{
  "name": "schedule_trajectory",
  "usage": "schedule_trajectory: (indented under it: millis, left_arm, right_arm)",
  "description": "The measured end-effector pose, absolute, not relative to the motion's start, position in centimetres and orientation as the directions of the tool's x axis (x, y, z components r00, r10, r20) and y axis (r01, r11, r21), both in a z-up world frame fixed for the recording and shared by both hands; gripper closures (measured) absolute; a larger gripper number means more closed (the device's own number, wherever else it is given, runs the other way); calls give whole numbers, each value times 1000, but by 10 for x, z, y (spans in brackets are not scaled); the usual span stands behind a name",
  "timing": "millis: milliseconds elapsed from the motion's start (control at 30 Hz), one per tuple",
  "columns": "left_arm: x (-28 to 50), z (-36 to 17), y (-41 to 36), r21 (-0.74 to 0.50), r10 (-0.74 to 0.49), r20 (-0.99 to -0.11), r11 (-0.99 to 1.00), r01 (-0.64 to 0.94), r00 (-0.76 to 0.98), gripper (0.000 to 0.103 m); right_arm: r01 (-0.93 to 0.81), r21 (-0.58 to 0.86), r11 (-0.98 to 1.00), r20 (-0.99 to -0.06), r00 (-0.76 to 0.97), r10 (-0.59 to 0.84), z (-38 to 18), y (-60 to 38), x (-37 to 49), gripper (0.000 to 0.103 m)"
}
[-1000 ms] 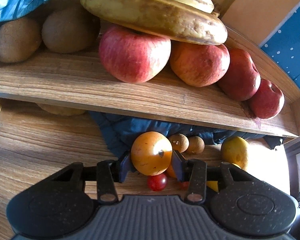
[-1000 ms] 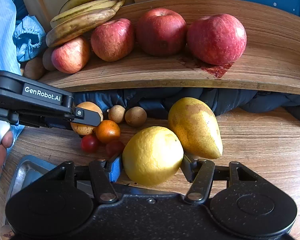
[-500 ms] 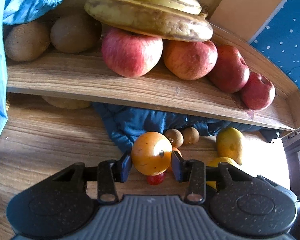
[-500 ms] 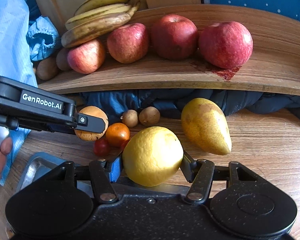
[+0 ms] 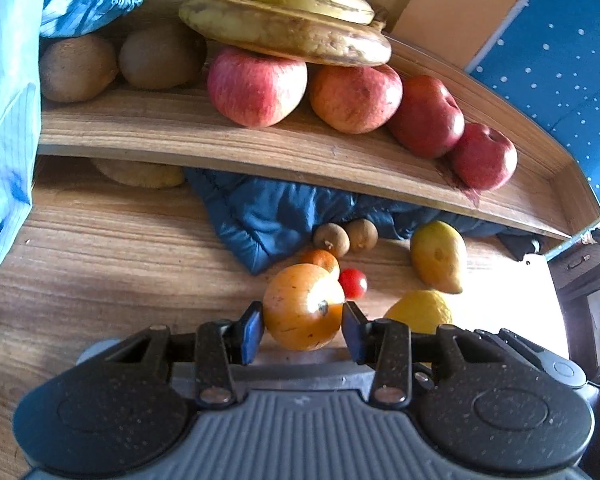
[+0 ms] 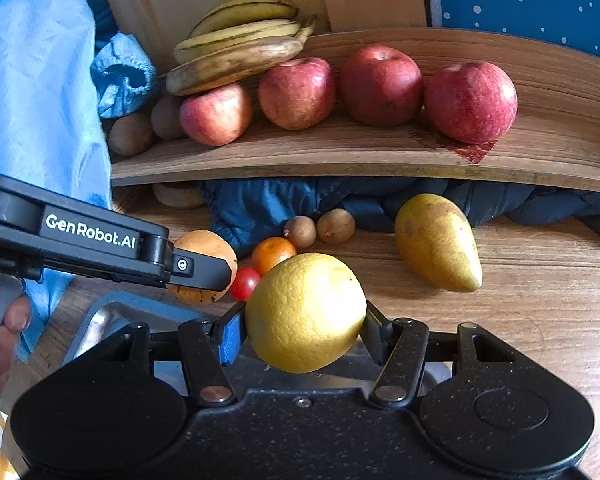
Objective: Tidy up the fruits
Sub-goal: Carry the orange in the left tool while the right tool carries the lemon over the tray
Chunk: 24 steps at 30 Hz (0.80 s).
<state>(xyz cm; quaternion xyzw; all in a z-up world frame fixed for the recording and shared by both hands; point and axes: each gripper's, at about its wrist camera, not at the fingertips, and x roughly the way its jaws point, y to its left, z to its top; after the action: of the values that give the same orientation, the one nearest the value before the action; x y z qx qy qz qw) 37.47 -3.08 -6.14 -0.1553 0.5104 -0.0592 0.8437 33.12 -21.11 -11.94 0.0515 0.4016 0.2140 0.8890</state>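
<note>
My left gripper is shut on a round orange fruit, held above the wooden table. The right wrist view shows that same left gripper clamped on the orange fruit at the left. My right gripper is shut on a big yellow lemon, which also shows in the left wrist view, lemon. On the table beyond lie a pear, a small tangerine, a cherry tomato and two small brown fruits.
A wooden shelf carries several apples, bananas and kiwis. Dark blue quilted cloth is tucked under it. A metal tray sits below both grippers. Light blue plastic hangs left; a hand grips the left handle.
Both grippers have drawn back from the shelf and risen a little, each still holding its fruit. The loose fruits on the table now sit farther ahead of the fingertips.
</note>
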Motion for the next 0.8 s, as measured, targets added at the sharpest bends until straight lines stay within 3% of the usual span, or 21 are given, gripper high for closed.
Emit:
schedule_trajectory:
  millis: [800]
  left_arm:
    - [308,-58,-25,-326,-296,-855,945,3,425,58]
  right_arm:
    - [-374,246,894,-712,556,429,-118,-203,255,43]
